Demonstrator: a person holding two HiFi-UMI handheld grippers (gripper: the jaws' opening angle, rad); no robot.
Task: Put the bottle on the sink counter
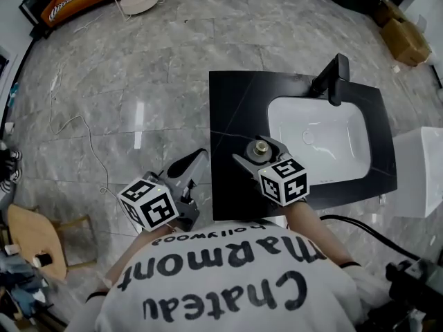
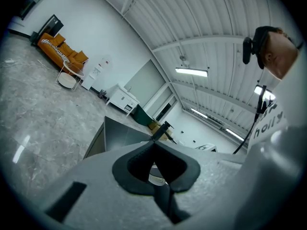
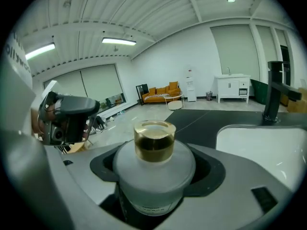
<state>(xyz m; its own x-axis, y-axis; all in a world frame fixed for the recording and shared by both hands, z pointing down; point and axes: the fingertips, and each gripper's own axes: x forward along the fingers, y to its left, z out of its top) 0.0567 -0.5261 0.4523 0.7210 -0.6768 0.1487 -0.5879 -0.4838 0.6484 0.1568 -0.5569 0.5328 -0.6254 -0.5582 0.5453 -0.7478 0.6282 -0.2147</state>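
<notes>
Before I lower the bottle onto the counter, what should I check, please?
1. Bottle gripped between right gripper fingers: ok.
2. Bottle upright: ok.
3. Bare black counter free, left of the basin: ok.
4. Faucet far from the bottle: ok.
5. Left gripper shut, empty, off to the side: ok.
6. Gap between bottle base and counter: cannot tell.

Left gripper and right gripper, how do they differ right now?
The right gripper is shut on the bottle; the left gripper is shut on nothing. The right gripper is over the sink counter; the left gripper is over the floor. Both carry a marker cube.
</notes>
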